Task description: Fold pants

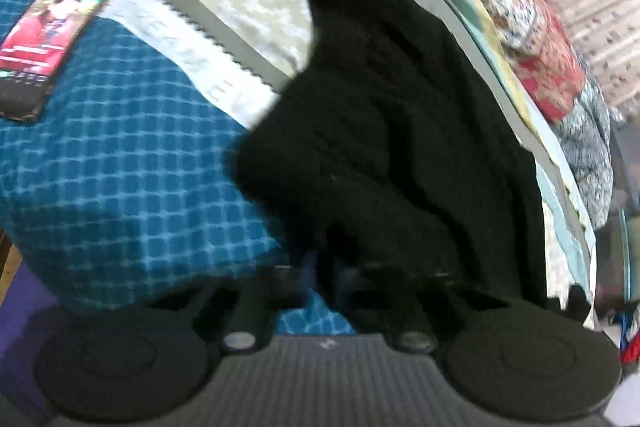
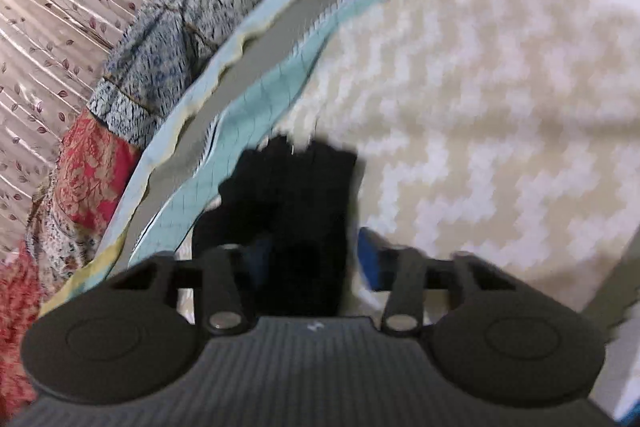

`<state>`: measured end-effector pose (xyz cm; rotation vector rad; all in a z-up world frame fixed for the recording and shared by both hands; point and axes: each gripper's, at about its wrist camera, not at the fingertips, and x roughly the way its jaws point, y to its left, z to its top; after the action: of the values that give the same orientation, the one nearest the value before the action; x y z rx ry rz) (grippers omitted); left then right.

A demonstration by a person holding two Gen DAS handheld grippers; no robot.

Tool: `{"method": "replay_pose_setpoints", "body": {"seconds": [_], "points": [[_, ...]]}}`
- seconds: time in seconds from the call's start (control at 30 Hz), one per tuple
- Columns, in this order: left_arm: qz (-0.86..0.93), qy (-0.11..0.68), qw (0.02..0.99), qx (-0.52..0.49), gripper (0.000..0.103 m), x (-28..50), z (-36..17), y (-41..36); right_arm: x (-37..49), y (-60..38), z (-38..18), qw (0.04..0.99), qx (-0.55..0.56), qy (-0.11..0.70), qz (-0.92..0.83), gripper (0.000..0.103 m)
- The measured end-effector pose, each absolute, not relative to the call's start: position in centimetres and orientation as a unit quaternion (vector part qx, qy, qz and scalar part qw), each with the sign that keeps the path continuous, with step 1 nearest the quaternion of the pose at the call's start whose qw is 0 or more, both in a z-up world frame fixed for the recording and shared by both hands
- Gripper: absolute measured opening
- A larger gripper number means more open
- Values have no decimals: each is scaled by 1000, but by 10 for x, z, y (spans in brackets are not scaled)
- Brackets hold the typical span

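The black pants [image 1: 384, 115] lie bunched on the bed, across the blue checked cover and the cream zigzag blanket. In the left wrist view my left gripper [image 1: 332, 267] is shut on the near edge of the pants; dark cloth hides the fingertips. In the right wrist view my right gripper [image 2: 304, 259] is shut on another part of the black pants [image 2: 288, 195], which hang in a bunch between the fingers above the cream blanket. Both views are blurred.
A phone [image 1: 52, 39] with a lit screen lies on the blue checked cover [image 1: 120, 167] at the left. The cream zigzag blanket [image 2: 480, 107] covers the bed. Floral quilts [image 2: 132, 99] are piled along the bed's edge by a curtain [image 2: 40, 7].
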<state>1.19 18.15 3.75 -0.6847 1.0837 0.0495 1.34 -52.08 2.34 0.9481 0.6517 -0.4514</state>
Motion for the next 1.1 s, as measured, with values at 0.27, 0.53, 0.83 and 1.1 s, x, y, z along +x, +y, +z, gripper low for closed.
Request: {"method": "replay_pose_setpoints", "body": {"seconds": [0.27, 0.53, 0.83, 1.1], "points": [[40, 504, 805, -309, 4, 5, 39, 189, 2, -503, 90, 858, 416, 193, -232, 6], [49, 501, 799, -328, 4, 1, 36, 195, 105, -493, 113, 884, 363, 248, -160, 39], [36, 511, 797, -319, 22, 12, 32, 192, 52, -527, 49, 853, 384, 255, -247, 39], [48, 520, 797, -305, 7, 16, 31, 181, 91, -516, 18, 840, 377, 311, -237, 6]]}}
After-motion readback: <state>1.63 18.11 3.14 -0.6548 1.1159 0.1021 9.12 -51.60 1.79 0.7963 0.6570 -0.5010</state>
